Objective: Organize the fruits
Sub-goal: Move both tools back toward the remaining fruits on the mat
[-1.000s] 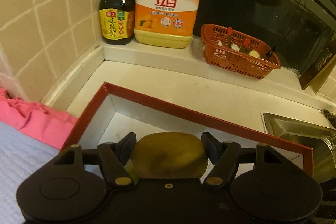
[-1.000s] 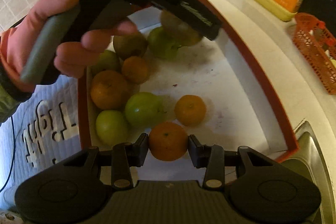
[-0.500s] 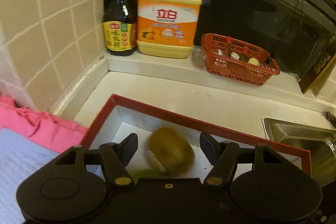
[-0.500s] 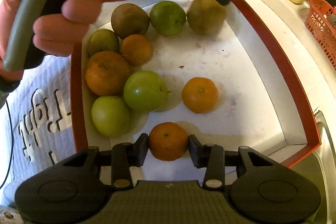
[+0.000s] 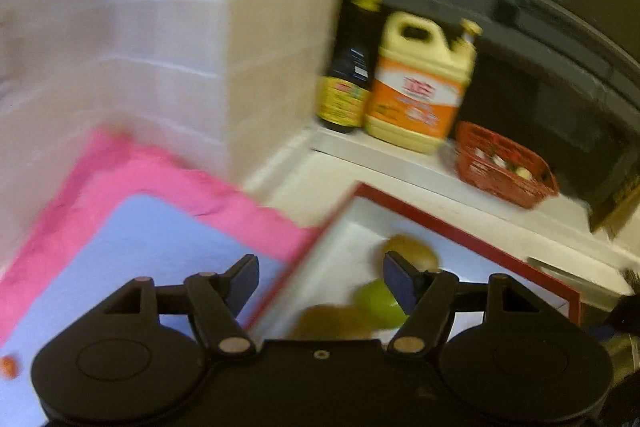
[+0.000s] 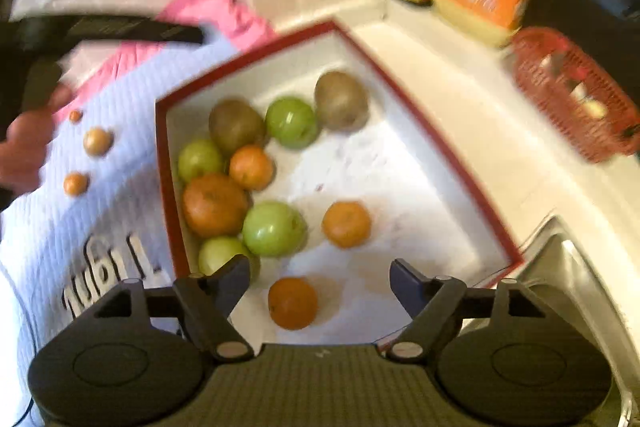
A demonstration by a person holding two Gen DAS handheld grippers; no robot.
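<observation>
An orange [image 6: 293, 303] lies free on the near floor of the red-rimmed tray [image 6: 440, 143], between the opening jaws of the right gripper [image 6: 320, 281], evidently just sorted beside other oranges; left gripper [image 5: 320, 277] gapes empty.

Glossy green apples [image 6: 274, 229], fuzzy matt kiwis [image 6: 341, 99], quilted cloth [image 6: 104, 227], steel sink [image 6: 576, 291].

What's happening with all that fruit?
A person is sorting fruit into a white tray with a red rim, using a claw in each hand. The right claw is opening, and an orange sits on the tray floor between its fingers, let go. The left claw is open and empty. Kiwis, green apples and more oranges already lie in the tray.
</observation>
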